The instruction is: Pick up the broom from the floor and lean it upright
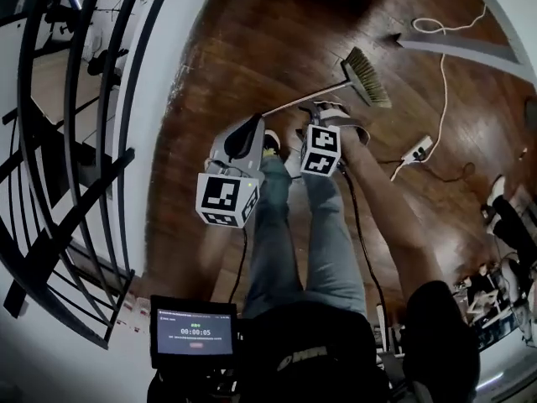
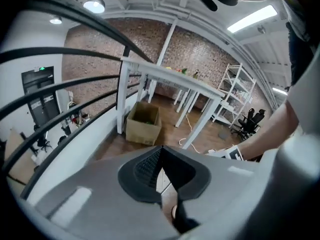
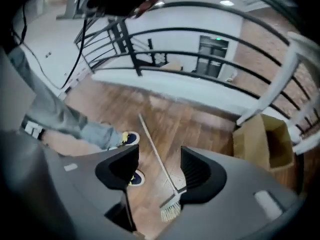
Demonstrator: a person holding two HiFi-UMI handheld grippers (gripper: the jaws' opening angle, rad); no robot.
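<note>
The broom lies flat on the wooden floor, its bristle head [image 1: 367, 78] at the far end and its thin pale handle [image 1: 304, 101] running back toward my feet. In the right gripper view the handle [image 3: 150, 136] and the bristles [image 3: 171, 210] show on the floor below, in the gap between the jaws. My right gripper [image 1: 323, 112] hangs over the handle, pointing steeply down; it [image 3: 159, 154] is open and holds nothing. My left gripper [image 1: 252, 128] is beside it at the left, above my shoes. Its pads [image 2: 150, 166] meet at the tips, shut on nothing.
A curved black railing [image 1: 75, 141] on a white base borders the floor at the left. A cardboard box [image 2: 144, 123] stands by white table legs [image 2: 200, 114]. A white cable and power strip [image 1: 417, 149] lie at the right. My shoes [image 3: 129, 138] stand near the handle's end.
</note>
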